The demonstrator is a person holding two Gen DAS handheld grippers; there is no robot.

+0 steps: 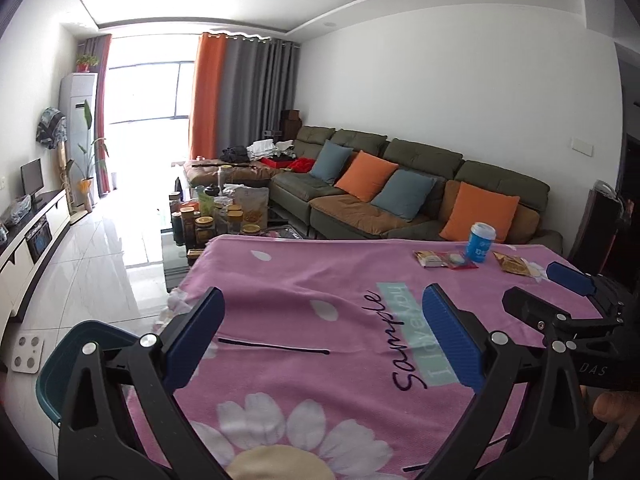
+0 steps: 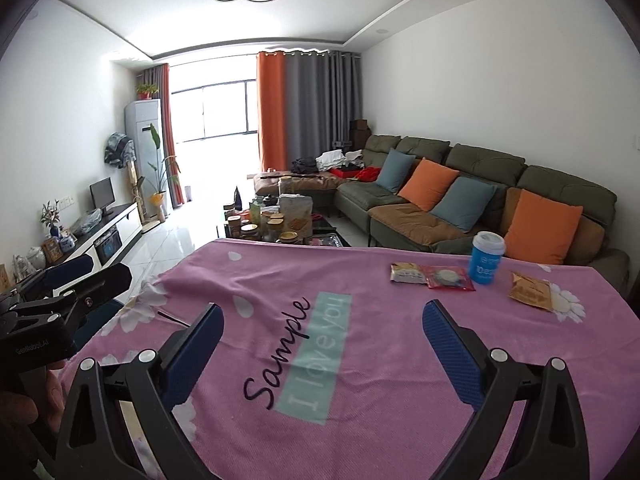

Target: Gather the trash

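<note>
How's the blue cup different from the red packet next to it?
The blue cup stands upright with a white lid; the red packet lies flat. The cup is a rigid cylinder; the packet is a thin pouch with a pale round thing showing in it. Both sit at the pink cloth's far side.

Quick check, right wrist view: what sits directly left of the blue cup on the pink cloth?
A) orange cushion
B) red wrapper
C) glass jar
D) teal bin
B: the red wrapper lies flat on the pink cloth just left of the blue cup, with a beige packet further left; jars and cushions are off the table.
</note>
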